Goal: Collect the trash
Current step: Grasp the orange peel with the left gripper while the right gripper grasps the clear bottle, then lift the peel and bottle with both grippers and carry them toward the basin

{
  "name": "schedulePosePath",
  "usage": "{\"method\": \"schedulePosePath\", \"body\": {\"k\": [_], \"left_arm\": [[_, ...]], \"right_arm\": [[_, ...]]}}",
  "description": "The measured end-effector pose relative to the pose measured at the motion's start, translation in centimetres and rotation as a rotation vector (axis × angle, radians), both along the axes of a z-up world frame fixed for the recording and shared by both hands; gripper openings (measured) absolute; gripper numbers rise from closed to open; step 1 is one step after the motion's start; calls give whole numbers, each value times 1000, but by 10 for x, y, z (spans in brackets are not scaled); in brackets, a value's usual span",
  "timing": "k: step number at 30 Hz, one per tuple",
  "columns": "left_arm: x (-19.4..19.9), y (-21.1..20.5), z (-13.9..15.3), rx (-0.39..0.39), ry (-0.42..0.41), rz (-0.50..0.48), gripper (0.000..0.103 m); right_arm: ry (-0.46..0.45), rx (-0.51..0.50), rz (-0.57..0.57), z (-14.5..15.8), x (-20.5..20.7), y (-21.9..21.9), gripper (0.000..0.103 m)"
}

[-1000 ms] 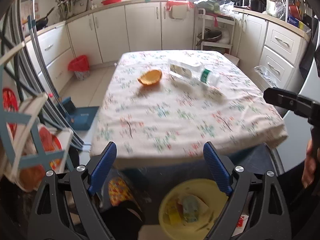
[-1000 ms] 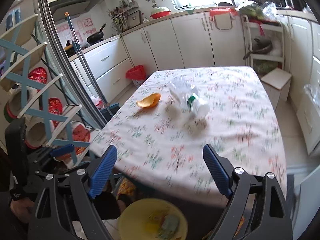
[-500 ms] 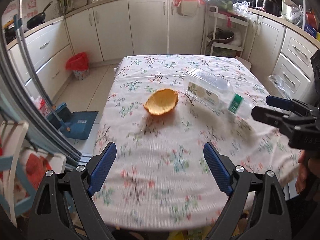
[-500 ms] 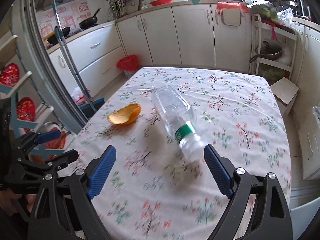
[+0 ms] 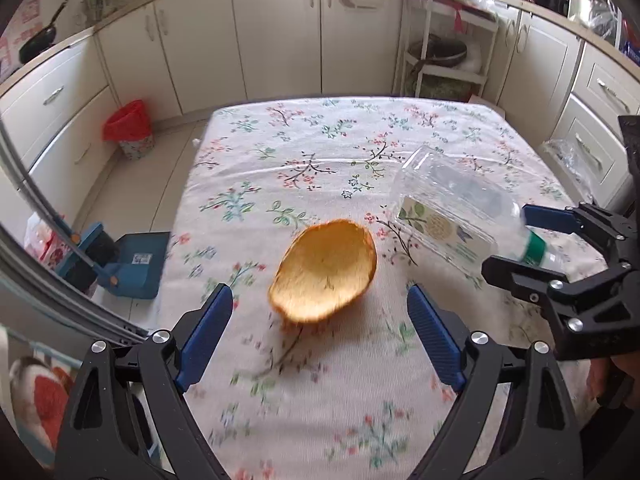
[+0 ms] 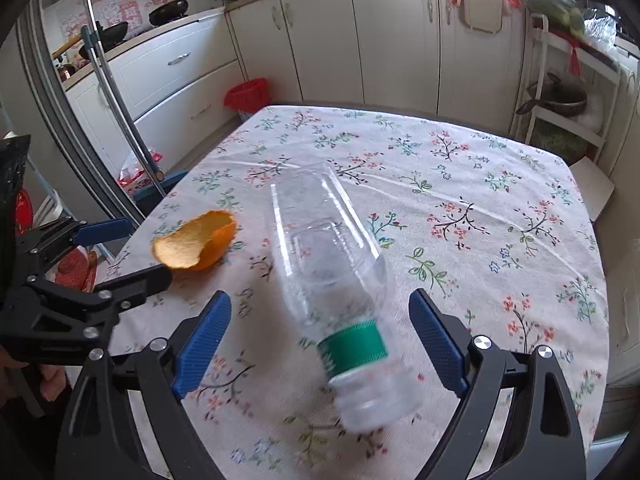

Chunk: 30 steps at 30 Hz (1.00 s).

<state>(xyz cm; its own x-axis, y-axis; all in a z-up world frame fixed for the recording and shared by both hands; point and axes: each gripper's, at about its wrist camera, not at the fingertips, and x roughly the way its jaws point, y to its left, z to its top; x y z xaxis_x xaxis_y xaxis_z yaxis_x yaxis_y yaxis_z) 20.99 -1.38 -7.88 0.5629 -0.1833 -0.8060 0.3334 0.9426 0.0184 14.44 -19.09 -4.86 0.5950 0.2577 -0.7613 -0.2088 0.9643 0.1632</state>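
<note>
- Left gripper [image 5: 320,332]: blue-padded fingers [image 5: 206,330] spread wide, nothing btwn them touching; low over the table, w/ the orange peel [image 5: 324,270] just ahead, lined up w/ the gap.
- Right gripper [image 6: 320,340]: fingers [image 6: 436,344] also spread wide; the neck end of the clear plastic bottle [image 6: 340,284] sits in the gap, pads apart from it on both sides.
- Peel: hollow half-shell, pale inside facing up/toward left cam, lying on the floral tablecloth [image 5: 320,152] near the table's left edge.
- Bottle: lying on its side, green band [image 6: 354,346] near the neck, base pointing to the far side of the table; printed label seen in left view [image 5: 440,232]. Near end blurred, cap can't tell.
- Peel & bottle near each other, not touching; peel left of bottle.
- Each gripper shows in the other's view: right one at the right edge of left view [image 5: 516,240], straddling the bottle neck; left one at left edge of right view [image 6: 132,248], by the peel.
- Beyond the table: red-lined bin [image 5: 128,130] on the floor by white cabinets [image 5: 276,28]; blue dustpan [image 5: 136,264] on floor left of table; white rack w/ a wok [image 5: 440,52] at far right.
</note>
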Motion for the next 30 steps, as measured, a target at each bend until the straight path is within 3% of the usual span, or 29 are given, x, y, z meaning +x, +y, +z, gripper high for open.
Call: {"method": "schedulePosePath", "body": {"k": [5, 8, 12, 15, 20, 30], "left_arm": [[24, -13, -13, 35, 22, -14, 85], [36, -14, -20, 13, 55, -19, 82], [40, -14, -28, -35, 115, -28, 38], [35, -12, -23, -64, 107, -38, 23], [21, -3, -12, -112, 96, -29, 17], [-28, 15, 25, -235, 44, -27, 16]], "right_arm": [[21, 11, 15, -3, 15, 0, 85], [49, 26, 30, -6, 23, 2, 66], [54, 32, 55, -6, 20, 5, 58], [46, 42, 60, -3, 14, 3, 57], [39, 125, 32, 6, 7, -8, 57], [-13, 234, 32, 33, -37, -10, 57]]}}
